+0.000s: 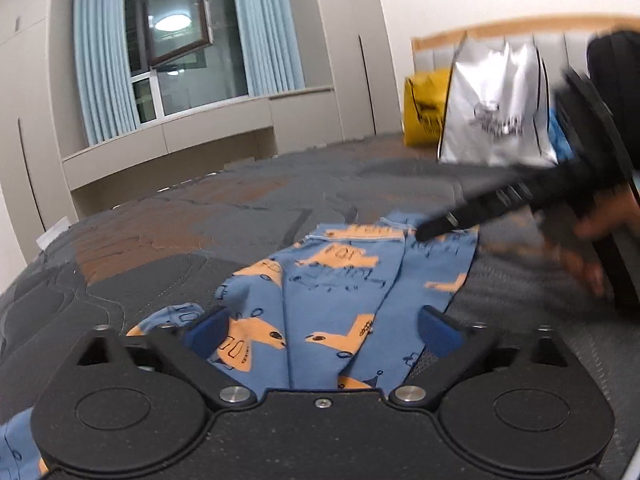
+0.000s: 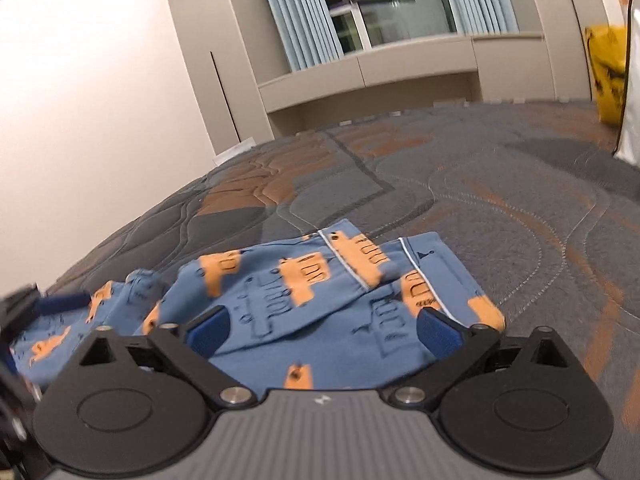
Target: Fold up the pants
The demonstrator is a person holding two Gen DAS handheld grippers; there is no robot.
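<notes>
Small blue pants (image 1: 340, 280) with orange vehicle prints lie on the quilted grey and brown bed cover (image 1: 180, 232). My left gripper (image 1: 324, 328) is open just above them, with the cloth showing between its blue pads (image 1: 212, 330). The right gripper shows blurred at the right of the left wrist view, its tip over the far edge of the pants. In the right wrist view the pants (image 2: 320, 300) lie partly folded, with white piping on top. My right gripper (image 2: 324, 330) is open over their near edge. The left gripper shows at the left edge of that view (image 2: 24, 308).
A silver bag (image 1: 496, 108) and a yellow bag (image 1: 424, 108) stand at the bed's far right by the headboard. A window with blue curtains (image 1: 104, 60) and beige cabinets lie beyond the bed. The cover (image 2: 500, 200) stretches wide to the right of the pants.
</notes>
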